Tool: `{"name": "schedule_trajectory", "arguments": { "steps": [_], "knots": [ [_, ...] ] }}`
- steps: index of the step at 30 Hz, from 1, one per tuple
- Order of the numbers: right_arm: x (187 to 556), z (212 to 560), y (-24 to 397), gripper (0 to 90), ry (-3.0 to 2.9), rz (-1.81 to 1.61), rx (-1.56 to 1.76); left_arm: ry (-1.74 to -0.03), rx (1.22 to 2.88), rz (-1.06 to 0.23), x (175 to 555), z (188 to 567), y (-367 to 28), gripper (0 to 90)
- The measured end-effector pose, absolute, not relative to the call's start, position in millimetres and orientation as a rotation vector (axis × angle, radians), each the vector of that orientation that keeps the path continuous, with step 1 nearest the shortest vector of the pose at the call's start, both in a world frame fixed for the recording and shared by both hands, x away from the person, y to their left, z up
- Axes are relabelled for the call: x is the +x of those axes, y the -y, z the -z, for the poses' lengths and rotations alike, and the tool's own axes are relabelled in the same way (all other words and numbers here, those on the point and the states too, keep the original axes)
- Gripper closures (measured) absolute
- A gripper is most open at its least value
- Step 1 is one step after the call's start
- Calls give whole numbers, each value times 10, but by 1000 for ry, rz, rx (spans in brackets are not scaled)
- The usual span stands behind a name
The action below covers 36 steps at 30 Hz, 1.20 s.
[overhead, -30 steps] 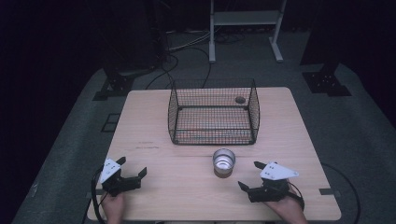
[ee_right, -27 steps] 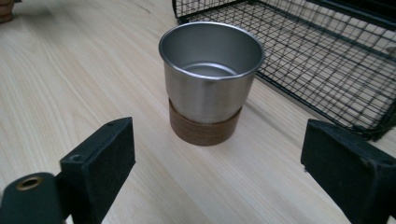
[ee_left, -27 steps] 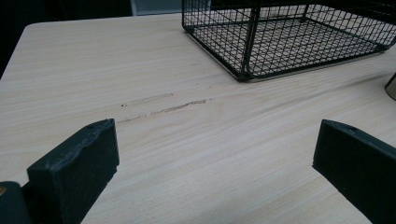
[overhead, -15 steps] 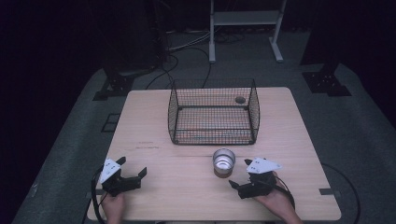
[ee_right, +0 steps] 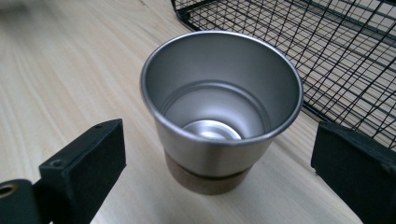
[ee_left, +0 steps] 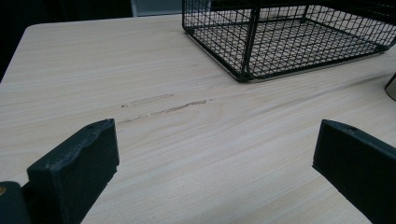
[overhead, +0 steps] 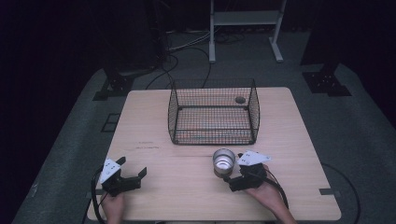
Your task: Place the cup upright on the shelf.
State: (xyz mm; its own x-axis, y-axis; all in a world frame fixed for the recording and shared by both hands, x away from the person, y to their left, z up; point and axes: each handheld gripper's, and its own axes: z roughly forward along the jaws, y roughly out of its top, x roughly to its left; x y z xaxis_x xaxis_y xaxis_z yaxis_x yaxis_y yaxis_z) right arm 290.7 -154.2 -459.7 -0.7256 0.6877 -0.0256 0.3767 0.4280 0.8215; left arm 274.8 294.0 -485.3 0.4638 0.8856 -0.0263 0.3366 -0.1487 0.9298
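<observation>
A shiny metal cup point(overhead: 223, 161) on a brown cork base stands upright on the wooden table point(overhead: 187, 196), just in front of the wire basket point(overhead: 212, 135). My right gripper point(overhead: 231, 171) sits low at the cup's right. In the right gripper view the cup point(ee_right: 219, 116) stands between and just beyond the jaws of my right gripper point(ee_right: 219, 140). Those jaws have just been opening and do not touch the cup. My left gripper point(overhead: 133, 166) rests at the table's front left. In the left gripper view, my left gripper point(ee_left: 215, 140) is open over bare wood.
The black wire basket point(ee_left: 289, 42) is empty and open at the top, in the middle of the table. A small dark round thing point(overhead: 240, 100) lies behind it. Scuff marks point(ee_left: 163, 107) cross the wood. Dark floor, cables and stand legs surround the table.
My right gripper has moved left across the table to the cup, and its jaws have spread wider. The left gripper has stayed put.
</observation>
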Motion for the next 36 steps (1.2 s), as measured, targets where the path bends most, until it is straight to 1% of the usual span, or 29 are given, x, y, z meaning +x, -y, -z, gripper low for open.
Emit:
{"name": "schedule_trajectory", "arguments": {
  "steps": [6, 16, 18, 21, 25, 36],
  "knots": [
    [2968, 4661, 1467, 25, -2339, -1195, 938, -1057, 1710, -685, 2749, 4853, -2941, 0],
    [3040, 4670, 1370, 27, -2328, -1214, 966, -1056, 1711, -686, 2747, 4853, -2941, 0],
    [3061, 4665, 1352, 52, -2323, -1220, 965, -1055, 1711, -685, 2747, 4853, -2938, 0],
    [3085, 4662, 1339, 60, -2319, -1206, 969, -1056, 1710, -685, 2748, 4853, -2941, 0],
    [3104, 4653, 1327, 128, -2322, -1210, 964, -1055, 1711, -686, 2746, 4853, -2938, 0],
    [3110, 4631, 1325, 163, -2337, -1182, 959, -1056, 1710, -685, 2749, 4853, -2941, 0]
  ]
}}
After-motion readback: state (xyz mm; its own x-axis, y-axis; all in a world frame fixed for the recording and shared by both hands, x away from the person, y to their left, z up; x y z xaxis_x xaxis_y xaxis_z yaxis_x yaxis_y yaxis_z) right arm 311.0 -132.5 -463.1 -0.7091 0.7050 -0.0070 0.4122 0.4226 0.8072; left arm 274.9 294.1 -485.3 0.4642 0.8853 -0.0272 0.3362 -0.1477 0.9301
